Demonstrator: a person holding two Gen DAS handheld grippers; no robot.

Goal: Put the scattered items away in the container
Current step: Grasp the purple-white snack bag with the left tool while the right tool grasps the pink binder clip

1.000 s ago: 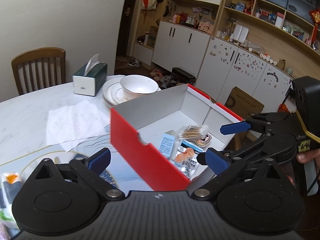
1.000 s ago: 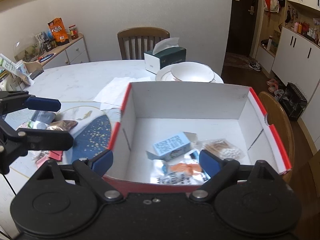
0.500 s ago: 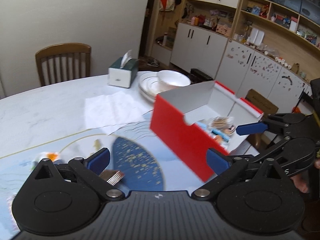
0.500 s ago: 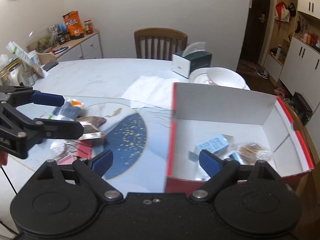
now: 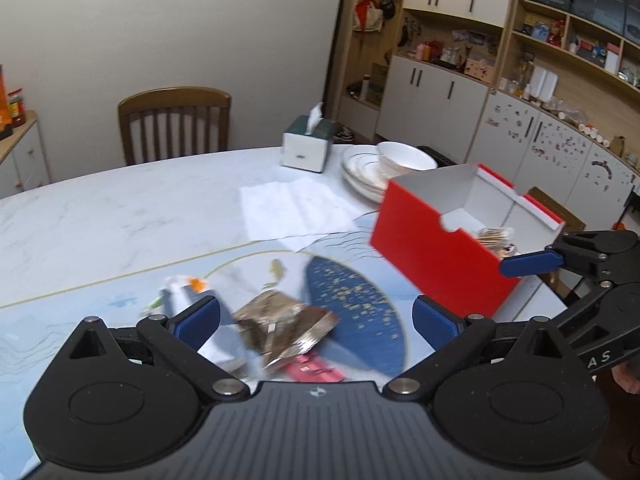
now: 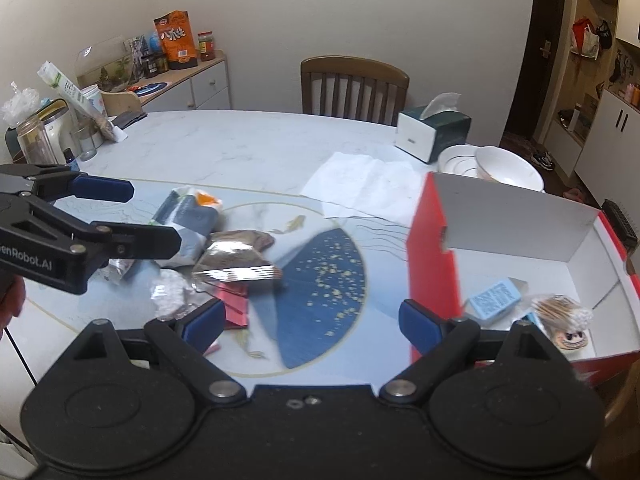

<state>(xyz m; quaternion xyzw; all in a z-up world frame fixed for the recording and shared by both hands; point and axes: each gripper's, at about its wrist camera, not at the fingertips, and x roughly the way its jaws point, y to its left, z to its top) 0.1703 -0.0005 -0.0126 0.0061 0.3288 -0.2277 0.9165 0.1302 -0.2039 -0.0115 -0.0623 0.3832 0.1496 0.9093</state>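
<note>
A red box with a white inside (image 5: 436, 256) (image 6: 430, 248) stands at the table's right. It holds a blue carton (image 6: 494, 298), a bag of cotton swabs (image 6: 562, 312) and other small items. Scattered items lie left of it: a brown foil packet (image 5: 280, 326) (image 6: 232, 262), a grey-white pouch (image 6: 188, 222), a red packet (image 5: 316, 368) (image 6: 236, 306) and a crumpled clear wrapper (image 6: 168, 296). My left gripper (image 5: 316, 316) is open and empty above the brown packet. My right gripper (image 6: 310, 316) is open and empty over the blue mat patch, between pile and box.
A tissue box (image 5: 308, 148), stacked plates with a bowl (image 5: 400, 160) and a white paper napkin (image 5: 292, 208) sit behind the box. A wooden chair (image 5: 176, 124) stands at the far side. Jars and bottles (image 6: 40, 136) crowd the table's left edge.
Both grippers have swung left, away from the box and toward the pile of scattered items. The box now sits at the right of both views. Both stay open and empty.
</note>
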